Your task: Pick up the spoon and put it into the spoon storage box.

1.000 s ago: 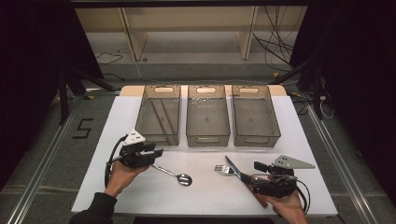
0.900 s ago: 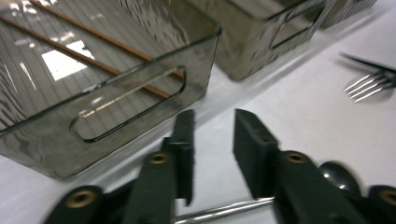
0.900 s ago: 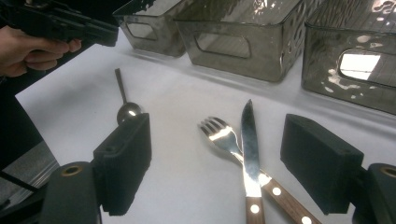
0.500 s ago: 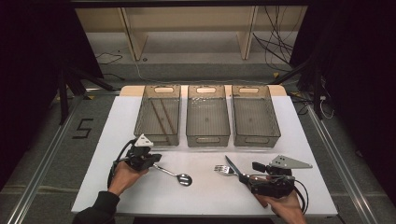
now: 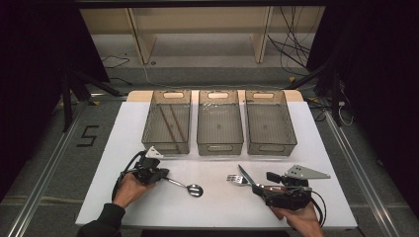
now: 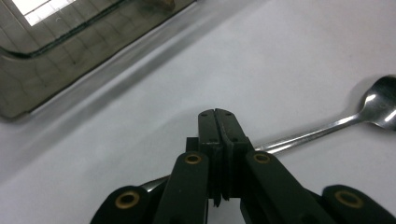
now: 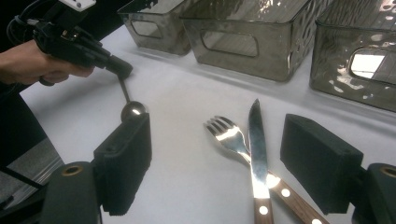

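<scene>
So the shiny metal spoon (image 5: 187, 186) is lying on the white tabletop (image 5: 217, 210), just in front of the leftmost of three smoky clear plastic bins (image 5: 167, 122). The left tongs (image 5: 162, 176) have just been closing and are now pinched on the spoon's handle end, bowl pointing away from them. Well off to the spoon's right, the right tongs (image 7: 215, 163) sit spread wide over a steel fork (image 7: 227, 133) and a wood-handled knife (image 7: 258, 158), touching neither.
</scene>
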The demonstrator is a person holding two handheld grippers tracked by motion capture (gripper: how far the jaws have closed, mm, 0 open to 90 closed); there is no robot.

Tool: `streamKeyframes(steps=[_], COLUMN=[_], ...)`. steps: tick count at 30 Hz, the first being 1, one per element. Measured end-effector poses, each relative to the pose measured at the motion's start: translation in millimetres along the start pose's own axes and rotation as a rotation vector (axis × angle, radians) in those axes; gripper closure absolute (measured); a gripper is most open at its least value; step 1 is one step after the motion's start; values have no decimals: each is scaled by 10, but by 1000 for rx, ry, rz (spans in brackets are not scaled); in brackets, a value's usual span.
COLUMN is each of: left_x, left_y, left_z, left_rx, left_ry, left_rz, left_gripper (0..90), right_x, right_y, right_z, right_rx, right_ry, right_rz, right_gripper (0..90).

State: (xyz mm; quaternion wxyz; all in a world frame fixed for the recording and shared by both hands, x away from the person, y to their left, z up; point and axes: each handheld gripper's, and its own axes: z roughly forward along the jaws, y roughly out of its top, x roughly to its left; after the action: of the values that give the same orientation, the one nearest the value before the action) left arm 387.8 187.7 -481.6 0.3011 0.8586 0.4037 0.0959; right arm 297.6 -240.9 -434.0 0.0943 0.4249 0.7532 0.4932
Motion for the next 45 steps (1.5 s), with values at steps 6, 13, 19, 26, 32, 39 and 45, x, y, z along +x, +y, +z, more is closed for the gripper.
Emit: streamKeyframes(steps=[6,13,19,26,32,39,45], left_x=[-73,-189,-307,-458,-485,-457,-510], left_y=[-53,-197,-320,-354,-330,-217,-132], left_z=[-75,-205,-307,-347,-354,-428,-442], left_rx=[48,94,129,175,213,166,174], left_ry=[20,17,-2,-13,-35,-24,-21], left_rz=[38,62,78,117,132,134,150], left_gripper=[891,891,891,890,889,696,383], right_x=[4,-2,8,6,8,1,4], right_y=[2,0,-1,-3,-1,-2,-2], right_z=[-14,-21,-21,-25,-30,-34,-29], right_rx=[-3,-5,-1,0,-4,-4,-4], right_ry=[0,-1,-2,-3,-2,-3,-2], right_rz=[-3,0,-2,-3,-3,3,0], right_gripper=[257,257,257,257,257,257,257])
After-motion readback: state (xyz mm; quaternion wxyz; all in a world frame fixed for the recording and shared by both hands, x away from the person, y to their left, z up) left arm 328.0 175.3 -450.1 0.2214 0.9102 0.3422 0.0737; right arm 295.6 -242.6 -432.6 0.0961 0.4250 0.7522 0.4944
